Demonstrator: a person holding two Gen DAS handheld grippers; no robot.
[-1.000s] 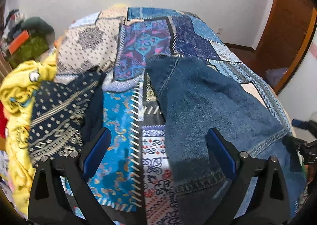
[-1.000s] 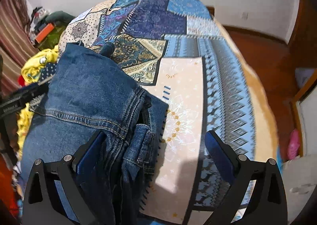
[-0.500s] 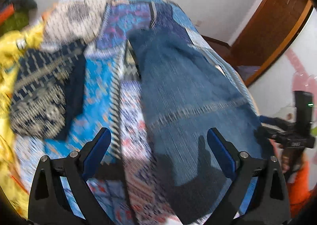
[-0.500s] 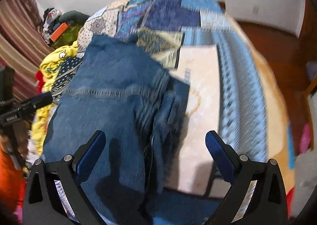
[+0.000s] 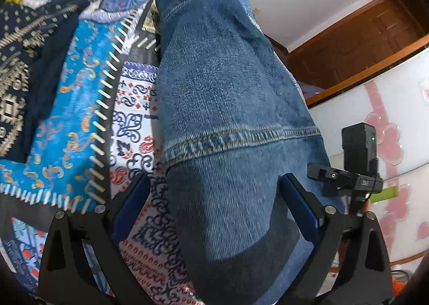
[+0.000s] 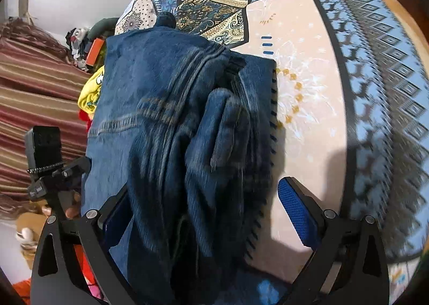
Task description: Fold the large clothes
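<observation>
Blue denim jeans [image 5: 222,95] lie lengthwise on the patchwork bedspread [image 5: 80,106], running away from me. My left gripper [image 5: 214,208] is open, its jaws straddling the near end of the jeans just above the cloth. In the right wrist view the jeans [image 6: 166,106] show bunched folds along their right side. My right gripper [image 6: 203,213] is open, close over the near end of the jeans, its left jaw over the denim, its right jaw over the pale bedspread [image 6: 303,85]. Each gripper shows at the other view's edge.
A dark patterned garment [image 5: 24,63] lies folded on the bed to the left. Yellow clothes [image 6: 91,90] and a pile of items [image 6: 85,44] sit beyond the bed's left side. A wooden door [image 5: 362,42] and a white wall are to the right.
Both grippers have dropped lower and moved closer to the near end of the jeans, which now fill more of each view. The jeans lie as before. Both grippers stay open.
</observation>
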